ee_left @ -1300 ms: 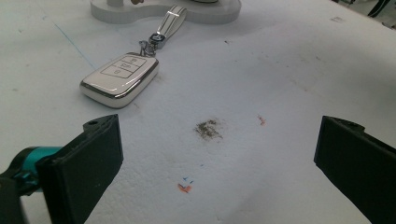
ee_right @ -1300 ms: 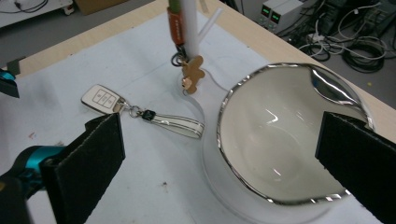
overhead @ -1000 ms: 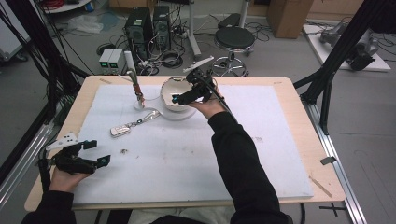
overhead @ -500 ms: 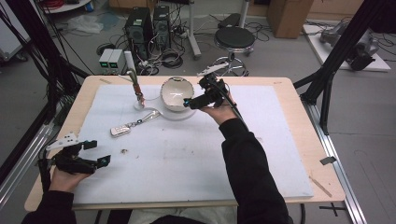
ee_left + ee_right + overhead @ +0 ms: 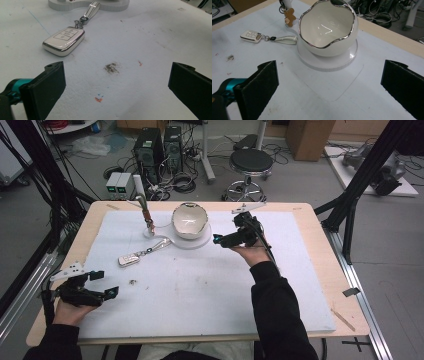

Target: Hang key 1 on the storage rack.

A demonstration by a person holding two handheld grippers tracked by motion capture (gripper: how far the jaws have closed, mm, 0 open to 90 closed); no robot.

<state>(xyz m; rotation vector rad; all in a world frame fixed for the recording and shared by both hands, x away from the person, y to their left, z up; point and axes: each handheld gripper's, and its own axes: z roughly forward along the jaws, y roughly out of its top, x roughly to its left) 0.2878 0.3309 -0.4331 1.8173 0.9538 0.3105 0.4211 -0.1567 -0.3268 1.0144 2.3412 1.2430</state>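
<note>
A white egg-shaped bowl with a silver rim [image 5: 189, 220] [image 5: 328, 27] stands on a round white base [image 5: 198, 241] [image 5: 329, 62] at the back middle of the table. A white car key fob [image 5: 128, 260] [image 5: 63, 41] [image 5: 250, 36] lies left of it, its strap reaching the base. My right gripper [image 5: 223, 240] [image 5: 329, 85] hovers open just right of the bowl, jaws pointing at it, nothing between them. My left gripper [image 5: 102, 283] [image 5: 117, 85] rests open near the front left edge, aimed toward the fob.
A small upright stand with a brown charm [image 5: 146, 217] [image 5: 289, 16] rises behind the fob. The white mat [image 5: 200, 290] has dirt marks [image 5: 111, 68]. Wooden table edges [image 5: 320, 245] frame it; black frame poles, computers and a stool [image 5: 252, 162] stand beyond.
My right gripper has drawn back to the right, away from the bowl, and now sits clear of it. The left gripper has not moved.
</note>
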